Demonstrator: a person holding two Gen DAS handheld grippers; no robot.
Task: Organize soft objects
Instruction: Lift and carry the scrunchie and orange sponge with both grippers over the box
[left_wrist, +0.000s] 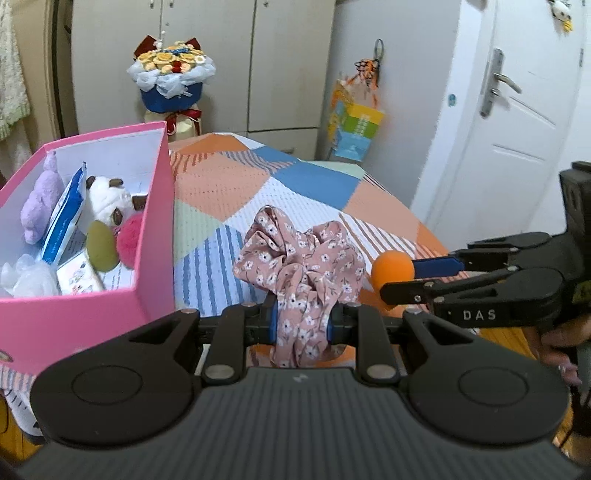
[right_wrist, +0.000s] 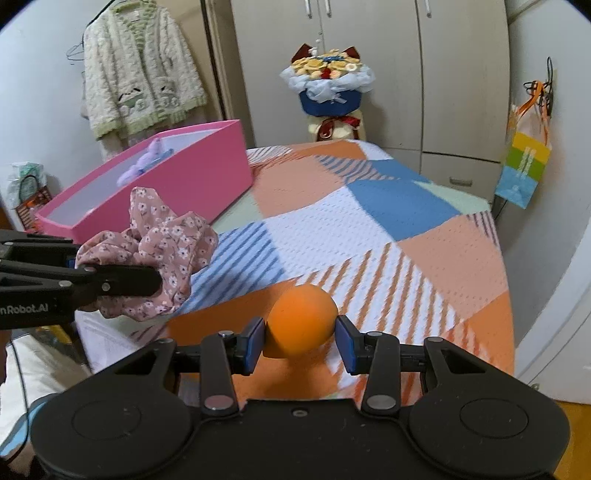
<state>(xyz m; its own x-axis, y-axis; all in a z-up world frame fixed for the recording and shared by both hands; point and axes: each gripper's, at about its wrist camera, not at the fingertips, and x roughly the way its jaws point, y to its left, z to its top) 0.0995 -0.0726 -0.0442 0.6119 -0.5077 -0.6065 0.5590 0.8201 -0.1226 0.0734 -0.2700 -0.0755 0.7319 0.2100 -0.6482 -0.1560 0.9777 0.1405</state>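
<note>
Floral scrunchie (left_wrist: 301, 269) being pinched by left gripper (left_wrist: 302, 323) at lower centre; orange ball (right_wrist: 301, 321) being clamped by right gripper (right_wrist: 301, 341), pink box (left_wrist: 155, 206) at left.

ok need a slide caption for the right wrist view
Right gripper clamps an orange foam ball above the patchwork bedspread; left gripper holds a pink floral fabric scrunchie near the pink cardboard box.

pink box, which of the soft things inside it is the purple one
The purple plush, standing against the far left wall of the pink box. Beside it the panda plush is white and brown, and the pompom is pink.
</note>
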